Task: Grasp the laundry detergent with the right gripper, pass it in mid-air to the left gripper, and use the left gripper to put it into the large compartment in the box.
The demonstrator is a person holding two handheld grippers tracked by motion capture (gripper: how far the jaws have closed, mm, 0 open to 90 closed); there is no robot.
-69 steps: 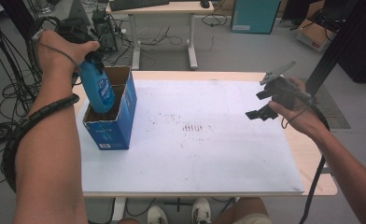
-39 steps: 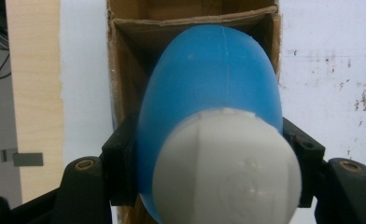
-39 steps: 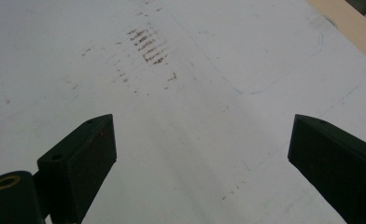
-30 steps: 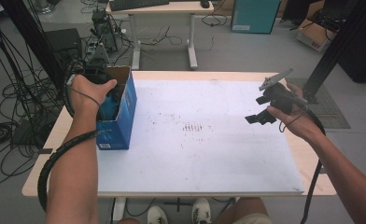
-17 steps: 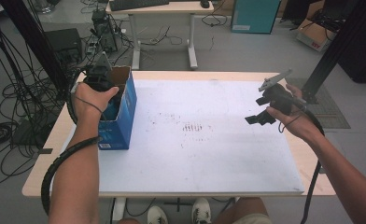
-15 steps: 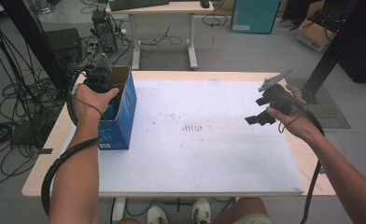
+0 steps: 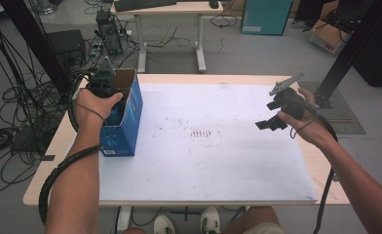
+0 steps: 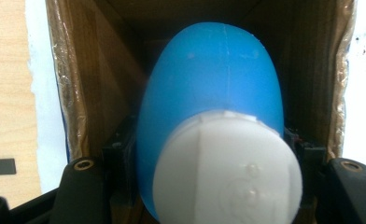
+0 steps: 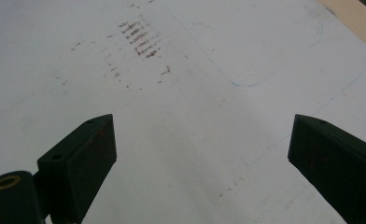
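Lowered since the earlier frames, when it was held high above the carton, the blue bottle (image 8: 209,88) now sits deep inside the open blue cardboard box (image 7: 125,122) at the left end of the counter (image 7: 213,161), with the left gripper (image 7: 104,80) gone down after it. Seen in the left gripper view, the bottle hangs cap-first toward the camera, its white cap (image 8: 228,170) close to the lens and its rounded body pointing down into the brown interior of the box; the black fingers (image 8: 85,186) press against either side of the bottle just behind the cap, closed on it, which keeps it upright enough to slide between the narrow cardboard walls without catching. The person's left hand (image 7: 94,105) rests at the box's rim in the high view, a sign that the bottle is near the bottom but, judging from the grip, not yet let go. On the far side, the right gripper (image 7: 272,122) hovers above the white sheet that covers the counter, well apart from the box, its fingers (image 9: 78,158) spread wide and holding nothing, apparently kept clear so the left arm can finish the placement. Faint brown scuff marks (image 7: 201,132) stain the middle of the sheet.
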